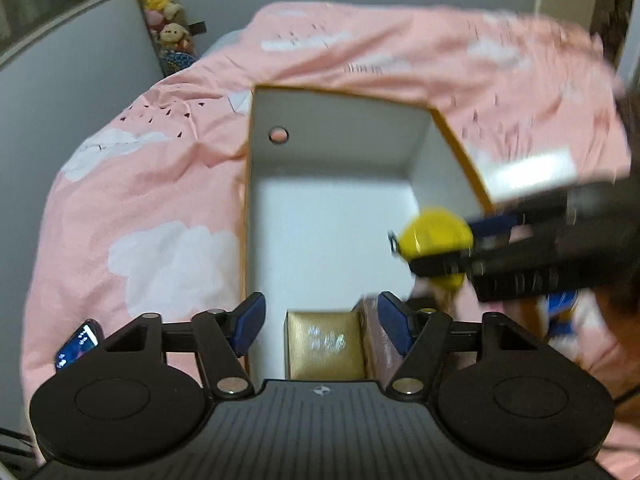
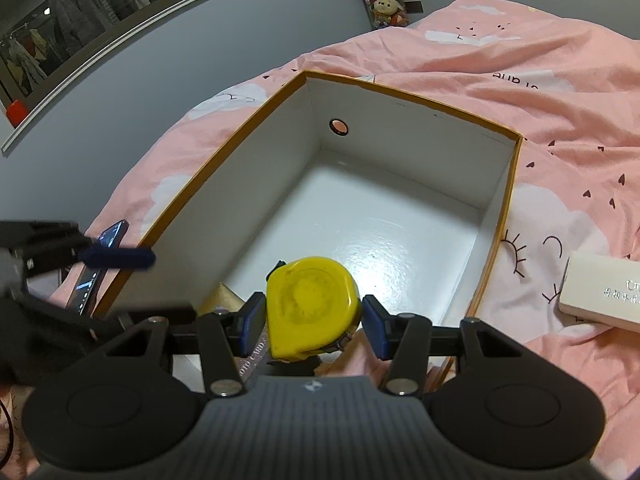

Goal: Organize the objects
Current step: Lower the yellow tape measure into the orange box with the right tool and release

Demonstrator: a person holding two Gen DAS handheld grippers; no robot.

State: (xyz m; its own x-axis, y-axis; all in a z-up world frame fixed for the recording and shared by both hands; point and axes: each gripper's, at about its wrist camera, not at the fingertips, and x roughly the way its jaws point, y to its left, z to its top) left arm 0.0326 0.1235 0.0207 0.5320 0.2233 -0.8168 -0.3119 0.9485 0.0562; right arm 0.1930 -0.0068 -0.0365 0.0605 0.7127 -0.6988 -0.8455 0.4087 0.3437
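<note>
Tape measure held above the box.
Right claw (image 2: 314, 322) grips the yellow tape measure (image 2: 312, 308) over the box (image 2: 404, 236) on the bed (image 2: 560, 120); left claw (image 1: 322, 326) hangs open, empty, above a gold packet (image 1: 324, 344).

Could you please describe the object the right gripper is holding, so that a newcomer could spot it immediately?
Find the large open box, white inside with orange edges, lying on the pink bedspread. Over its near end the right gripper has its jaws shut on a tape measure. It is the only bright yellow, rounded thing; the items nearby are boxy.
</note>
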